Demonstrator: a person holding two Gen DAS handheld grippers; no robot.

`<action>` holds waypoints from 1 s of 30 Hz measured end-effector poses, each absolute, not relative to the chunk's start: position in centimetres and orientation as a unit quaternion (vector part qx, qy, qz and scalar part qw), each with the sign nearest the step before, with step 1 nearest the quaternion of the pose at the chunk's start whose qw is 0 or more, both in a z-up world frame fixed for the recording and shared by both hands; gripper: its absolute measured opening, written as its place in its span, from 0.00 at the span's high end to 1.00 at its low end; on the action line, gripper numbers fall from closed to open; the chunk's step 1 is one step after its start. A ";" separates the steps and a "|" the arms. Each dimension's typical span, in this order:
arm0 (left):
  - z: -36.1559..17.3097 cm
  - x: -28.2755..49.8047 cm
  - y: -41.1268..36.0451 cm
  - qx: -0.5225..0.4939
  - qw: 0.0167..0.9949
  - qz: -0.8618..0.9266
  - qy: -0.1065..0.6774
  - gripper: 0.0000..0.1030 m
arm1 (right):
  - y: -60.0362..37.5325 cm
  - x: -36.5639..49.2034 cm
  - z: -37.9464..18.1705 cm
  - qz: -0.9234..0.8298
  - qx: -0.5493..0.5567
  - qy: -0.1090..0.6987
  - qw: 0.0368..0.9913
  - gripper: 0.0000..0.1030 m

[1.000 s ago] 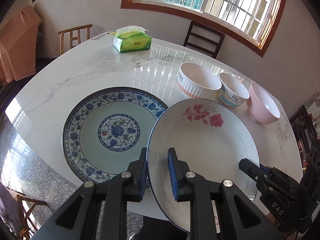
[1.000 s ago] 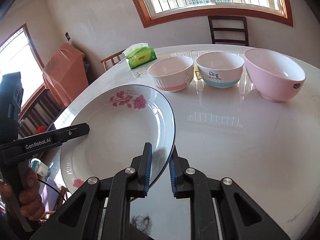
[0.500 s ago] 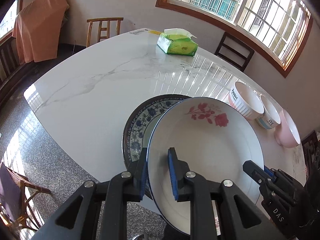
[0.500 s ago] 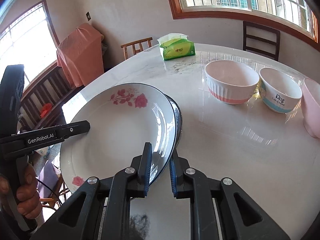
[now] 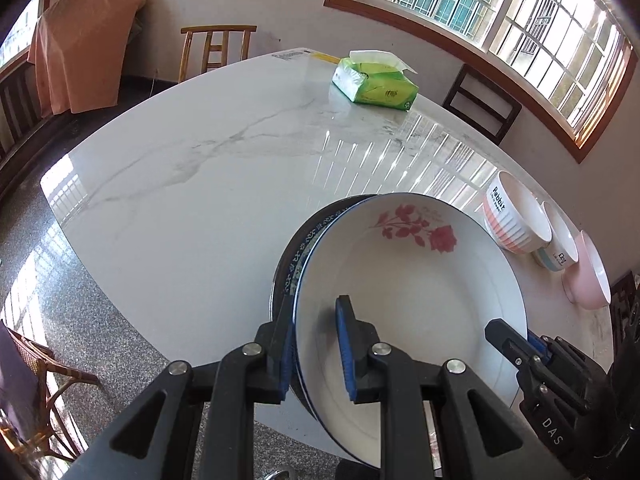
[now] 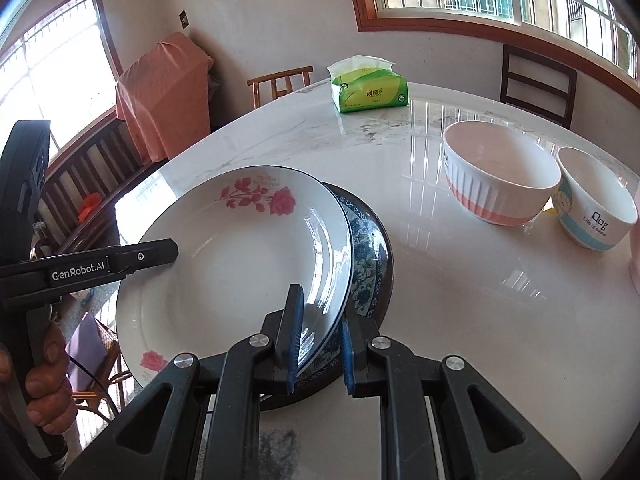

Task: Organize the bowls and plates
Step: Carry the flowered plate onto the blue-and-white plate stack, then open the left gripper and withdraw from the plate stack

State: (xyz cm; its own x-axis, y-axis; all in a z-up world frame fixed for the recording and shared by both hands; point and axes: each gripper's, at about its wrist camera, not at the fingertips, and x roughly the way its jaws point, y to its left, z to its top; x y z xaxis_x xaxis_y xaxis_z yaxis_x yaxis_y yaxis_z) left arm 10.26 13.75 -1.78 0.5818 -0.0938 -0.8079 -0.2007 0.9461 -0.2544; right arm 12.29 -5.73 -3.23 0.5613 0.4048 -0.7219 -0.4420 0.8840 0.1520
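My left gripper [image 5: 316,344] is clamped on the near left rim of the rose plate [image 5: 404,280], one blue pad inside the dish and the other under its edge. My right gripper [image 6: 318,338] pinches the same plate on its opposite, right-hand rim, jaws almost fully closed on the thin edge. Between the two grippers the plate hangs tilted, its right side lifted, directly over the blue plate [image 6: 370,256], which lies flat on the table [image 5: 208,184] and shows only as a crescent past the rose plate's edge; I cannot tell whether the two plates touch. Beyond my right gripper, to its right, stand three bowls in a row: a ribbed bowl [image 6: 500,176], a small bowl [image 6: 596,204] just beside it, and a pink bowl [image 5: 588,276] last. Far ahead of both grippers sits a green tissue pack [image 5: 376,86], well apart from the dishes. My left hand [image 6: 48,380] grips the left tool's handle.
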 end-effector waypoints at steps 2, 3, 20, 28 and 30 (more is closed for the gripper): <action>-2.0 10.5 13.8 -0.162 0.873 0.029 0.458 0.81 | -5.6 12.2 -3.3 0.238 -0.026 0.401 0.884 0.85; -2.1 10.6 13.7 -0.163 0.873 0.028 0.460 0.81 | -5.5 12.3 -3.3 0.238 -0.029 0.400 0.885 0.85; -0.9 10.2 12.7 -0.121 0.896 0.043 0.425 0.81 | -4.2 12.5 -4.0 0.214 -0.080 0.369 0.901 0.77; -1.1 9.5 11.9 -0.098 0.902 0.058 0.416 0.81 | -3.4 12.1 -3.5 0.188 -0.118 0.334 0.916 0.37; -1.2 9.4 11.9 -0.097 0.902 0.059 0.416 0.81 | -3.4 11.9 -3.2 0.183 -0.123 0.322 0.921 0.36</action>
